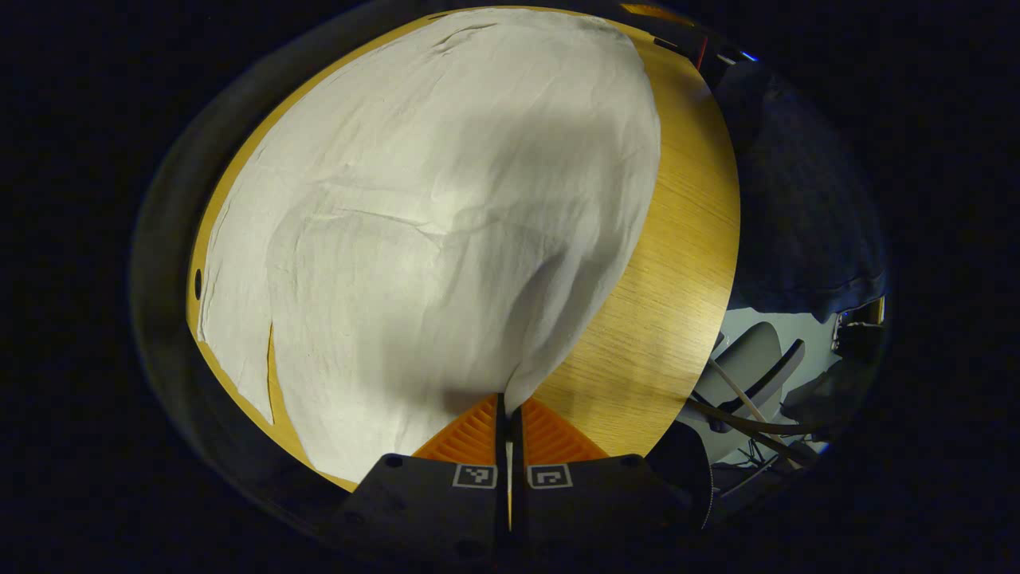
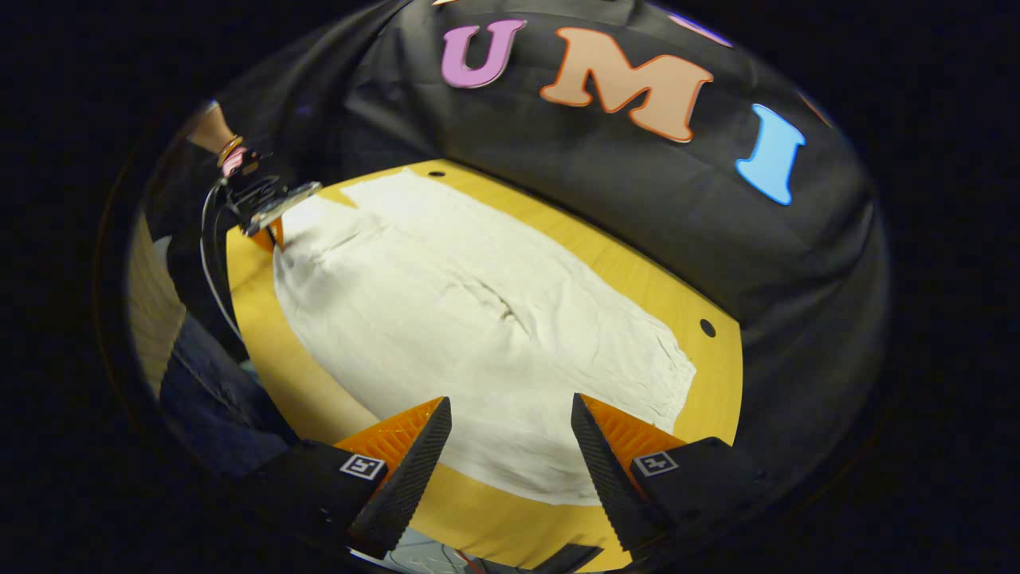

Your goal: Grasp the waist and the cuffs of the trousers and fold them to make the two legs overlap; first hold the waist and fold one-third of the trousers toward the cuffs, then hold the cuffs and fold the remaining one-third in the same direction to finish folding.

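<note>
Left tool point(image 1: 508, 414) pinches the trousers point(image 1: 430, 231), hem hidden between fingers; right tool point(image 2: 510, 422) gapes.

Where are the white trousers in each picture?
Left gripper view: the white trousers fill the middle, spread on the wooden table, one edge pinched in the left hand-held gripper at the bottom.
Right gripper view: they lie across the middle, beyond the open right hand-held gripper; the left one grips their far-left corner.
Shared landmark: the wooden table.
</note>
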The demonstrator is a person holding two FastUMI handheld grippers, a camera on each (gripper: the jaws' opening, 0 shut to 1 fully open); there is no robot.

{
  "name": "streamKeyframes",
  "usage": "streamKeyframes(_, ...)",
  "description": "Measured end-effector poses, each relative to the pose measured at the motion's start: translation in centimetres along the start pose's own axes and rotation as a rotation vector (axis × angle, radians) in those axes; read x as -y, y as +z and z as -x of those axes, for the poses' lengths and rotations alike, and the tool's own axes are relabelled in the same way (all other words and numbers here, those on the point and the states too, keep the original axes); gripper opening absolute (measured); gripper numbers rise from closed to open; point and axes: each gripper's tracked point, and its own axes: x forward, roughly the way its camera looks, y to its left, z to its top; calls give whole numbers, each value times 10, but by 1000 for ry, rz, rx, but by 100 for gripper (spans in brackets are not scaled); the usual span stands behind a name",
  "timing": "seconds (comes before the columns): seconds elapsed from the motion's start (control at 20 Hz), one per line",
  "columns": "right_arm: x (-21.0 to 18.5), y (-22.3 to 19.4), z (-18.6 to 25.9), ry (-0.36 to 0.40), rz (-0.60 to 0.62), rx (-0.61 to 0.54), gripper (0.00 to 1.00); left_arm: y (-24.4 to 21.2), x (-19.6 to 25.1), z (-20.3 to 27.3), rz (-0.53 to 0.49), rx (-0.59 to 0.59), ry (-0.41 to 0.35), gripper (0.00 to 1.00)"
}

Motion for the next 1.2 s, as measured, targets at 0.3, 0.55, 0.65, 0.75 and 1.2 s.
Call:
streamKeyframes(0.3, -6, -66, -20, 187, 202, -213, 97, -1, -1, -1, 34, -4, 9, 0)
streamKeyframes(0.55, -6, -101, -32, 286, 295, -345, 97, 0, -1, -1, 33, -18, 14, 0)
streamKeyframes(0.65, -5, -108, -37, 311, 309, -374, 98, 0, 0, -1, 40, -23, 14, 0)
streamKeyframes(0.75, -5, -114, -43, 332, 319, -398, 97, 0, 0, -1, 38, -28, 15, 0)
streamKeyframes(1.2, -3, -120, -47, 335, 346, -437, 57, 0, 1, -1, 44, -42, 20, 0)
